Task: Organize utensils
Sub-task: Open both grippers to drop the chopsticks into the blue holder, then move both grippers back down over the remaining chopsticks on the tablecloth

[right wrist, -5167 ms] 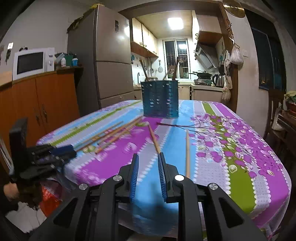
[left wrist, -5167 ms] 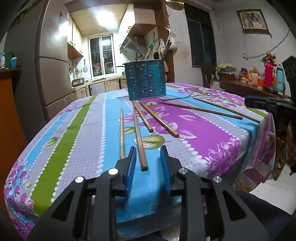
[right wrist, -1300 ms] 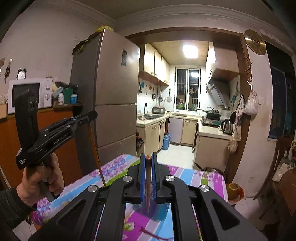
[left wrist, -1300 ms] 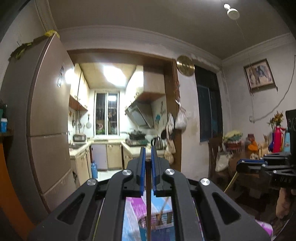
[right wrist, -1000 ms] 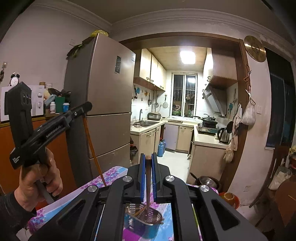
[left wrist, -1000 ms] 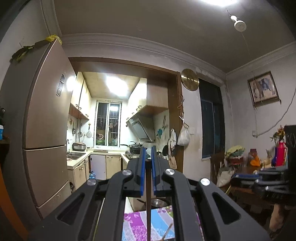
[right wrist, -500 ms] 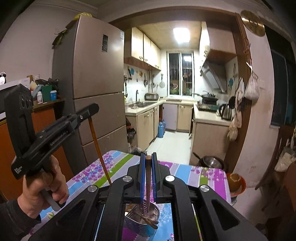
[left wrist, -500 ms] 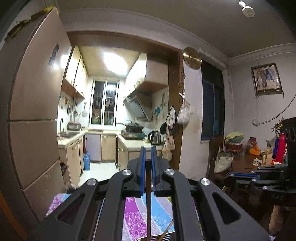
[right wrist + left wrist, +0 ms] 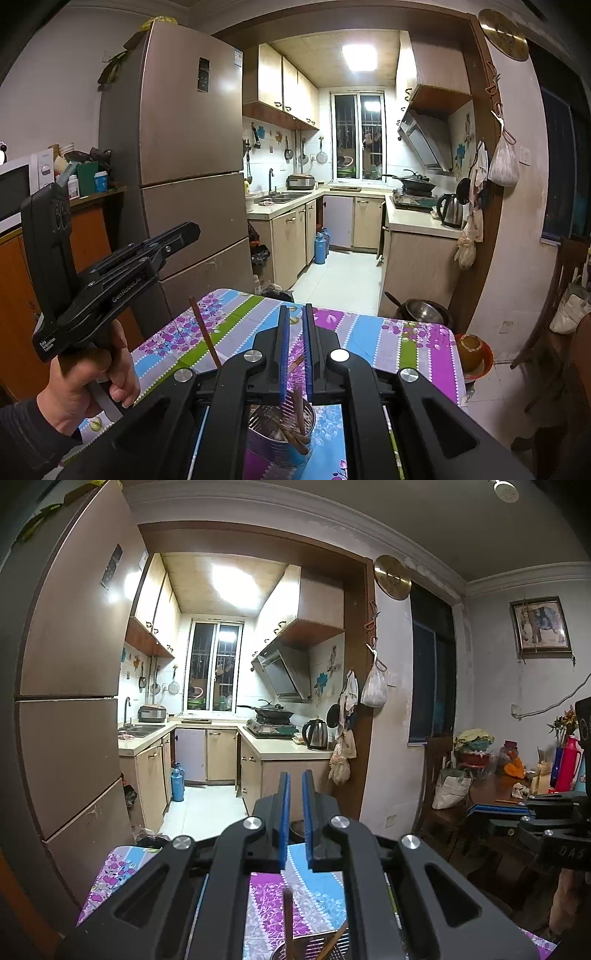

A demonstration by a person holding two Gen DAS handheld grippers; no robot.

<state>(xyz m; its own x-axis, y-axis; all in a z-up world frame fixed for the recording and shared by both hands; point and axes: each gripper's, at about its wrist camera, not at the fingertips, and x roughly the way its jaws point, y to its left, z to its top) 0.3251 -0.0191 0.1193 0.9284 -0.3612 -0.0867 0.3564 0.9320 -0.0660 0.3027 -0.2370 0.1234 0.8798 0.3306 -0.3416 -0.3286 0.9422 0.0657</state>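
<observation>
- The left gripper (image 9: pixel 293 794) is held high above the tabletop (image 9: pixel 266 897); its blue pads stand a little apart with nothing between them.
- Just below that gap, a single wooden chopstick (image 9: pixel 287 919) stands nearly upright with its top end free, its lower end down in the utensil holder (image 9: pixel 328 946) at the bottom edge of the left wrist view.
- The right gripper (image 9: pixel 294 332) also hovers above the tabletop (image 9: pixel 369 343), its pads slightly parted and gripping nothing.
- Directly under it sits the perforated metal utensil holder (image 9: pixel 273 443), holding several brown chopsticks (image 9: pixel 295 424) that lean inside it.
- In the right wrist view, the person's left hand (image 9: pixel 85 384) grips the handle of the other gripper (image 9: pixel 184 232), whose tip is raised to the left; a thin chopstick (image 9: pixel 205 332) shows tilted beneath that tip, not touching it.
- The tabletop wears a floral cloth striped in purple, blue and green.
- Behind it stand a tall refrigerator (image 9: pixel 184 155) and a kitchen with a kettle (image 9: pixel 450 210) on the counter.
</observation>
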